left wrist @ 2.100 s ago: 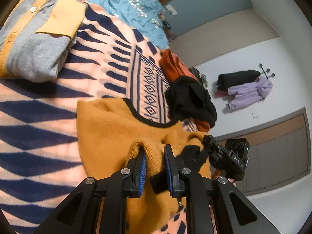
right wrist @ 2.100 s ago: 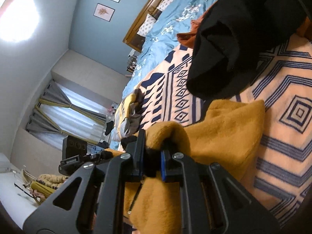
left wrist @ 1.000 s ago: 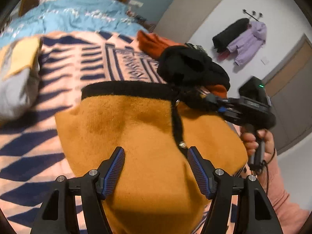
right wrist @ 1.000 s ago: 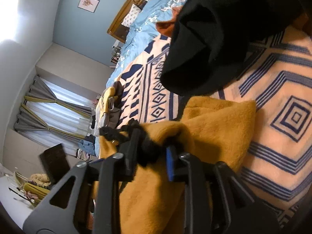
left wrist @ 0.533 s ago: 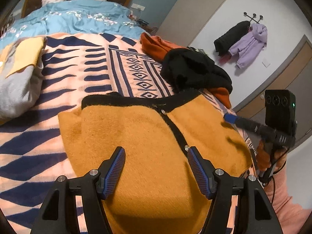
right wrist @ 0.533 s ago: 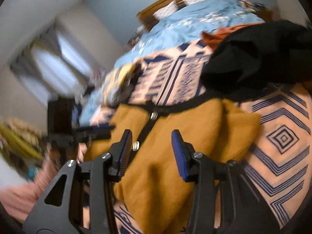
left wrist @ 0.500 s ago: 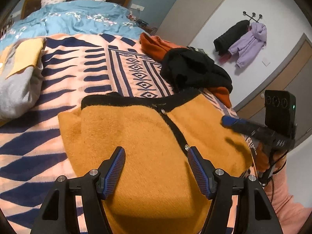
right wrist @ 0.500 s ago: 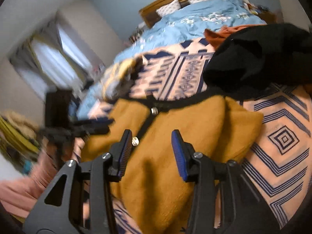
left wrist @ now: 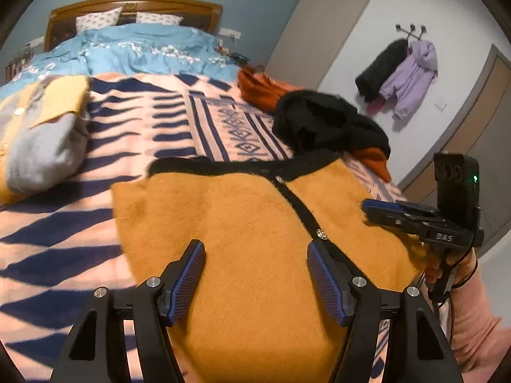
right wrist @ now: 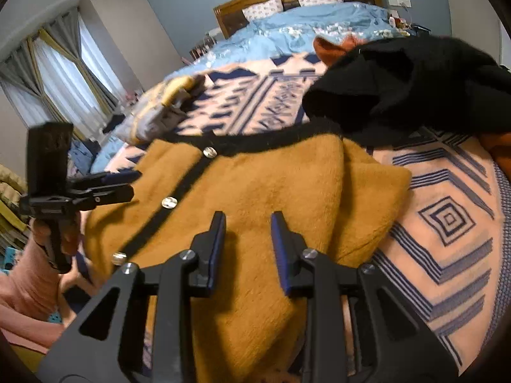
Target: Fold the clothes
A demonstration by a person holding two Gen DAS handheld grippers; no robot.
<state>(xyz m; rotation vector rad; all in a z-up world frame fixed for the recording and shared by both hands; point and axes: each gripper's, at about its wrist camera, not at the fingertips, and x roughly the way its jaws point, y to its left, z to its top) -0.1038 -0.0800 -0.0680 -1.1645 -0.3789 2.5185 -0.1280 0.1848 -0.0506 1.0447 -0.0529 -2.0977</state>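
Both views are evenly and softly lit indoors, with pale daylight glowing through the curtained window point(right wrist: 64, 76) at 10 o'clock in the right view. Fisheye bending curves the walls, and black corners ring each frame. Motion blur softens the blanket point(left wrist: 80, 223) and the left edges.

Left gripper point(left wrist: 255, 266), jaws spread wide, above a mustard cardigan point(left wrist: 239, 223) lying flat on the patterned bed point(left wrist: 64, 223); right gripper point(left wrist: 370, 207) at its right edge.
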